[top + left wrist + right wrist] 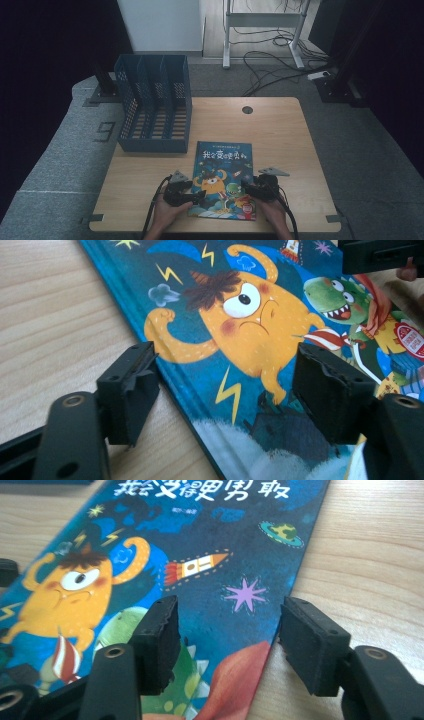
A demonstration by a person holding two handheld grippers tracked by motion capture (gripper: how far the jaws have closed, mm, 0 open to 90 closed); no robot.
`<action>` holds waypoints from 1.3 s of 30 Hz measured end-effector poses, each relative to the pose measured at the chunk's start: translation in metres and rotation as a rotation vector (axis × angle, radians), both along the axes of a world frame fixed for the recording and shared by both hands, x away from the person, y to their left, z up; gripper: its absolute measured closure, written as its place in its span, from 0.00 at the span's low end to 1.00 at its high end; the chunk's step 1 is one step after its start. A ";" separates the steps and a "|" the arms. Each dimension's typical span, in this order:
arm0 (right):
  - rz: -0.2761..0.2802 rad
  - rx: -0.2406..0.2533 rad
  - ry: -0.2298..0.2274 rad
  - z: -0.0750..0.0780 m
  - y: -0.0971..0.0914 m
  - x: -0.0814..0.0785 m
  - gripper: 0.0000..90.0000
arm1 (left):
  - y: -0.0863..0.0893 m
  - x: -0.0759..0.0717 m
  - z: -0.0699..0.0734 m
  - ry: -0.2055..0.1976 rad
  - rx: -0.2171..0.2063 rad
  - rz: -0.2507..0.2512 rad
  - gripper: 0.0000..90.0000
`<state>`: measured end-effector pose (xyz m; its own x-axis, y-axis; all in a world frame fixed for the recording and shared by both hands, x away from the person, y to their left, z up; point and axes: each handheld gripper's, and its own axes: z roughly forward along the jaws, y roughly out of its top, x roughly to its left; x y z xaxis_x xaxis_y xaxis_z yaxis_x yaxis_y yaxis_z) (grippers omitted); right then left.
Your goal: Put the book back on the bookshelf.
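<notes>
The blue file rack [153, 107] stood at the far left corner of the table [280, 125] and blocked that side. To the right of the rack the wood was bare. In front of the rack, a picture book [223, 177] lay flat.

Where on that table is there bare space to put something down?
The widest bare patch lies right of the book, up to the cable hole. A narrower one lies left of the book, below the blue file rack. The near edge is crowded: both hand-held grippers flank the book.
</notes>
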<state>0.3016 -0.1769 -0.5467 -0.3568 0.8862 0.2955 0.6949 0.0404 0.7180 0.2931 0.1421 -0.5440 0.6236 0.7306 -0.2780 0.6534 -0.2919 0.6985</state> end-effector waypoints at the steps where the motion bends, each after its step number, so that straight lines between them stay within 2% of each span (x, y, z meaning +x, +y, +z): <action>1: 0.002 0.010 0.002 0.000 -0.001 0.001 0.43 | -0.001 0.001 0.000 -0.001 -0.005 0.003 0.27; 3: 0.001 0.024 -0.002 0.000 -0.003 0.004 0.42 | -0.003 0.003 0.001 -0.007 -0.005 0.004 0.24; 5: -0.005 0.028 -0.010 0.001 -0.003 0.008 0.40 | -0.005 0.004 0.001 -0.015 0.012 0.004 0.23; 8: -0.006 0.016 -0.016 0.001 -0.001 0.014 0.38 | -0.008 0.005 0.001 -0.025 0.033 0.009 0.23; 12: -0.006 -0.004 -0.033 0.000 0.003 0.022 0.36 | -0.009 0.006 0.000 -0.033 0.039 0.017 0.23; 17: -0.011 0.022 -0.028 0.000 0.000 0.033 0.36 | -0.010 0.008 -0.001 -0.033 0.045 0.018 0.23; 24: -0.015 0.025 -0.019 -0.001 0.001 0.036 0.35 | -0.010 0.009 -0.002 -0.035 0.045 0.021 0.23; 29: -0.012 0.042 -0.023 0.005 -0.001 0.035 0.36 | -0.011 0.008 -0.002 -0.037 0.048 0.021 0.22; 30: 0.021 0.095 -0.020 0.006 -0.003 0.034 0.47 | -0.011 0.008 -0.002 -0.035 0.045 0.020 0.22; 31: 0.021 0.095 -0.020 0.006 -0.003 0.034 0.47 | -0.011 0.008 -0.002 -0.035 0.045 0.020 0.21; 32: 0.095 0.238 0.015 0.009 0.000 0.035 0.46 | -0.011 0.008 -0.002 -0.035 0.044 0.020 0.21; 35: 0.083 0.114 -0.035 0.015 0.011 0.033 0.42 | -0.009 0.009 -0.002 -0.028 0.038 0.015 0.21; 37: 0.074 0.102 -0.036 0.015 0.011 0.033 0.41 | -0.009 0.009 -0.002 -0.028 0.039 0.014 0.21; 38: 0.042 0.067 -0.036 0.012 0.009 0.035 0.40 | -0.010 0.009 -0.002 -0.031 0.043 0.014 0.21; 39: 0.042 0.067 -0.036 0.012 0.009 0.035 0.40 | -0.010 0.009 -0.002 -0.031 0.043 0.014 0.21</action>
<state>0.3365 -0.1675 -0.5348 -0.4048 0.8491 0.3394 0.6671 0.0204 0.7447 0.3019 0.1326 -0.5457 0.6212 0.7503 -0.2264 0.6356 -0.3133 0.7056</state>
